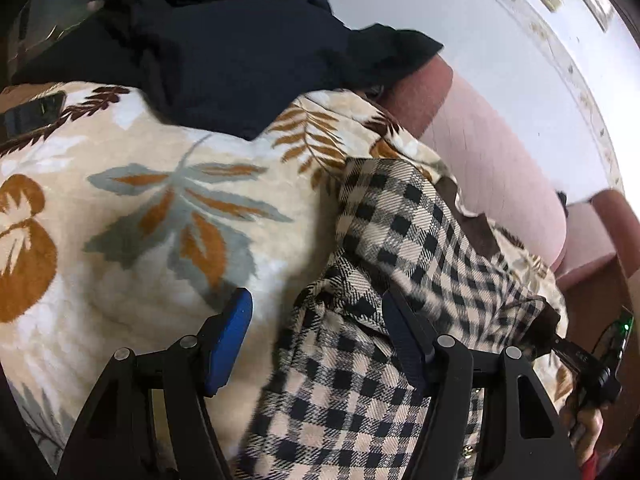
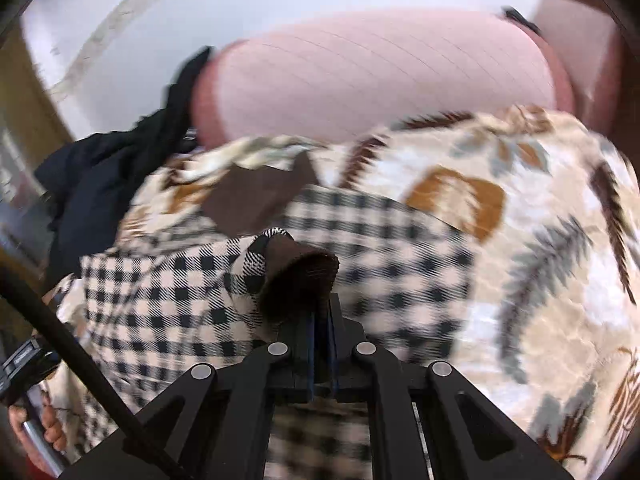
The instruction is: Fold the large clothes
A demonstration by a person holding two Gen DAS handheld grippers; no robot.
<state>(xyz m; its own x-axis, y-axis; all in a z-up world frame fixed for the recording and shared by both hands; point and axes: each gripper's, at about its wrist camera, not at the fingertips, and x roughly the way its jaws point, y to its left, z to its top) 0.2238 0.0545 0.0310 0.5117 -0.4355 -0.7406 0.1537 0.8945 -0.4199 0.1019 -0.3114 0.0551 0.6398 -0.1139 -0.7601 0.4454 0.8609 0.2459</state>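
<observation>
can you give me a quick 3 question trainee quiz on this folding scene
1. True or false: the right hand-held gripper is shut on the brown cuff of the checked garment.
2. How does the left hand-held gripper stand? A) open over the checked garment B) shut on the black clothing C) out of view
3. What lies under the checked garment?

Key
1. True: its blue pads are pressed together with the cuff fabric between them.
2. A: its fingers are wide apart with checked fabric between and below them, nothing gripped.
3. The leaf-print blanket, which also bears the black clothing beside the pink headboard.
</observation>
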